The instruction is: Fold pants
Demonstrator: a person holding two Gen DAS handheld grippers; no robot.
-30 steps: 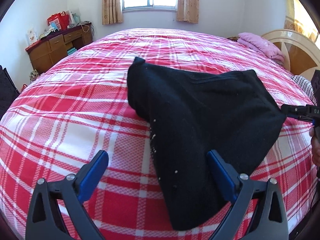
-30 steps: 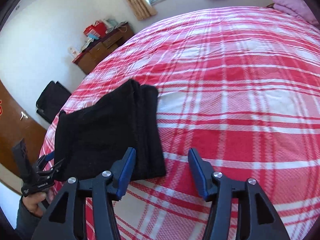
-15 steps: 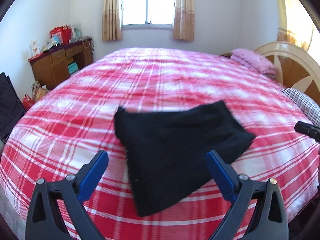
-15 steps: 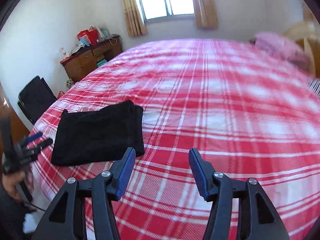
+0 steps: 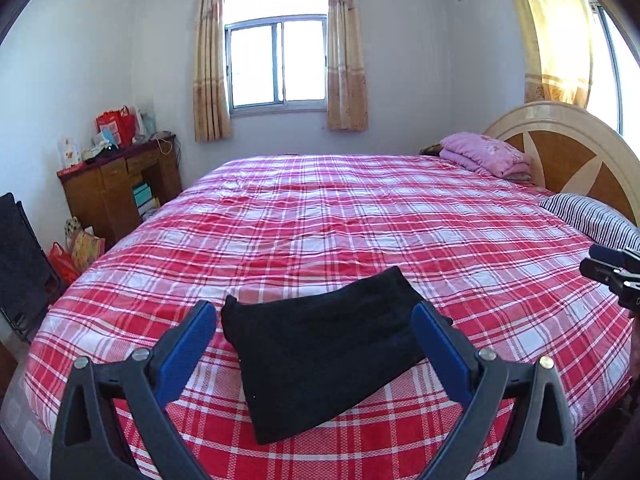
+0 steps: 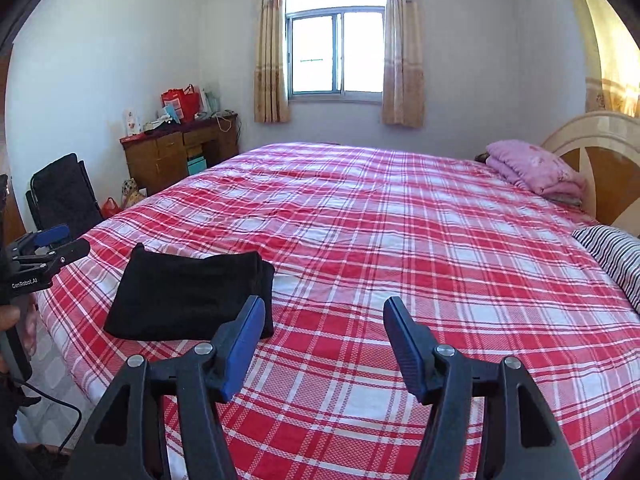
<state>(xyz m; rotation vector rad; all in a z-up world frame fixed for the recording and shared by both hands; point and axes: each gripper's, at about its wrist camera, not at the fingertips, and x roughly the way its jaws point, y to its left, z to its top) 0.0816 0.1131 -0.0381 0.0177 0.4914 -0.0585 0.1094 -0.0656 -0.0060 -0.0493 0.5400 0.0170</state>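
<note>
The black pants [image 5: 324, 344] lie folded into a compact flat rectangle on the red plaid bed [image 5: 340, 220], near its front edge. They also show in the right wrist view [image 6: 188, 296]. My left gripper [image 5: 314, 320] is open and empty, held back above the bed's edge, apart from the pants. My right gripper [image 6: 324, 320] is open and empty, to the right of the pants and clear of them. Each gripper shows at the edge of the other's view: the right one [image 5: 612, 268], the left one [image 6: 44, 248].
A folded pink blanket [image 5: 484, 154] and a striped pillow [image 5: 592, 216] lie by the headboard [image 5: 572, 152] at the right. A wooden desk [image 5: 116, 184] with bags and a black chair [image 6: 64, 192] stand left of the bed.
Both grippers have pulled back and up from the bed. The pants, bunched and close under the left gripper one second ago, now lie flat and folded. Both grippers stayed open.
</note>
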